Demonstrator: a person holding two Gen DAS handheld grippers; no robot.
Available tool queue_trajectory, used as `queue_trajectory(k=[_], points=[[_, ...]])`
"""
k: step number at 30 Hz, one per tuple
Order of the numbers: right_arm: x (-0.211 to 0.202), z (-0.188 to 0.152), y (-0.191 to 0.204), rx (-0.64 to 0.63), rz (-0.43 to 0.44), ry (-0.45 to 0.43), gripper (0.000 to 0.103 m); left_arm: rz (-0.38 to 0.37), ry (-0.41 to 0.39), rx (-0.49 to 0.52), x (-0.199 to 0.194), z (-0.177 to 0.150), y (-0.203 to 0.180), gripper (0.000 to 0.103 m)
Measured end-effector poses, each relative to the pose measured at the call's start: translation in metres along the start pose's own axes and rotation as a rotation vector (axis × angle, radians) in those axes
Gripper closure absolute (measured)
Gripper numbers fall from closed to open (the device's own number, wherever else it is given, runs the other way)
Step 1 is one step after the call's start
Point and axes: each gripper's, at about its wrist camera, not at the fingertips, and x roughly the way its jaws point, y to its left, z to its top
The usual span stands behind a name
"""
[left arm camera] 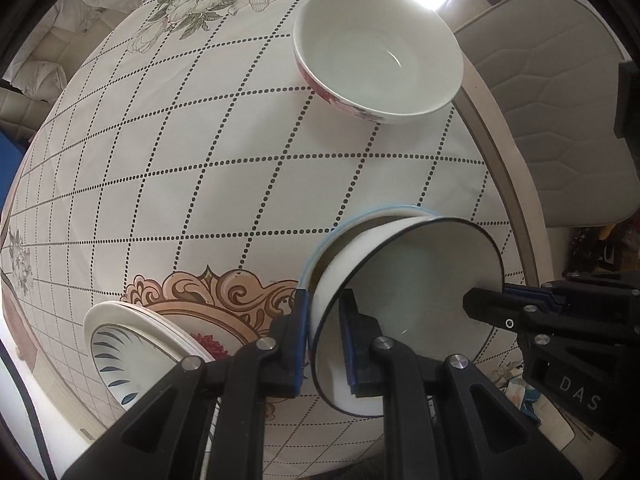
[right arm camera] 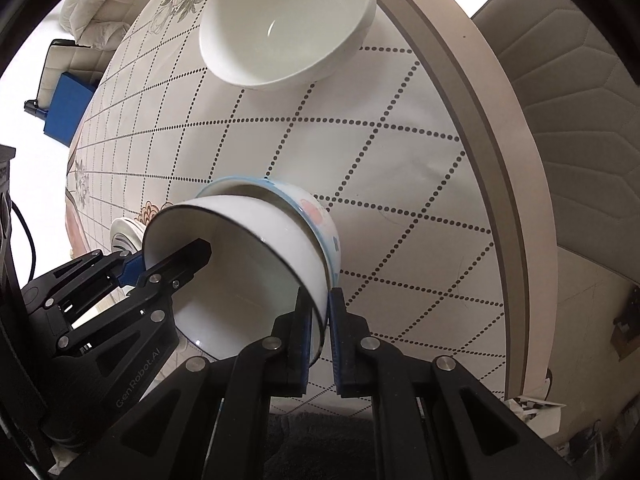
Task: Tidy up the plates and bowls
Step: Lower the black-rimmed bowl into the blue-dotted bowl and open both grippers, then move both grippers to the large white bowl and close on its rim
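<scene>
While both tongs clamp the black-rimmed bowl (left arm camera: 404, 304), it hangs tilted just above the surface (left arm camera: 248, 184), nesting into the blue-rimmed bowl (right arm camera: 320, 224) beneath. Left tongs (left arm camera: 324, 344) grip 1 rim wall; right tongs (right arm camera: 320, 332) grip the opposite wall. The bowl appears to be glazed ceramic: rigid, slick, breakable, moderately heavy. Hold at the rim, pads inside and outside the wall. It is white with a thin black edge. A larger bowl (left arm camera: 378, 52) stands well apart; plates (left arm camera: 132, 340) sit near the left tongs.
</scene>
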Motion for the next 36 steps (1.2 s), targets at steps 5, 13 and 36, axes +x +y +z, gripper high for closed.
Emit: queue_trajectory(k=[5, 13, 36], points=[[-0.003, 0.0, 0.004, -0.012, 0.009, -0.001, 0.092, -0.01, 0.014, -0.023, 0.002, 0.001, 0.007, 0.09], [-0.003, -0.003, 0.005, -0.019, 0.018, -0.001, 0.092, 0.0, 0.009, -0.041, 0.001, -0.014, 0.012, 0.09], [-0.094, 0.065, 0.003, -0.08, -0.01, -0.235, 0.001, -0.069, -0.217, -0.309, -0.065, 0.063, 0.069, 0.021]])
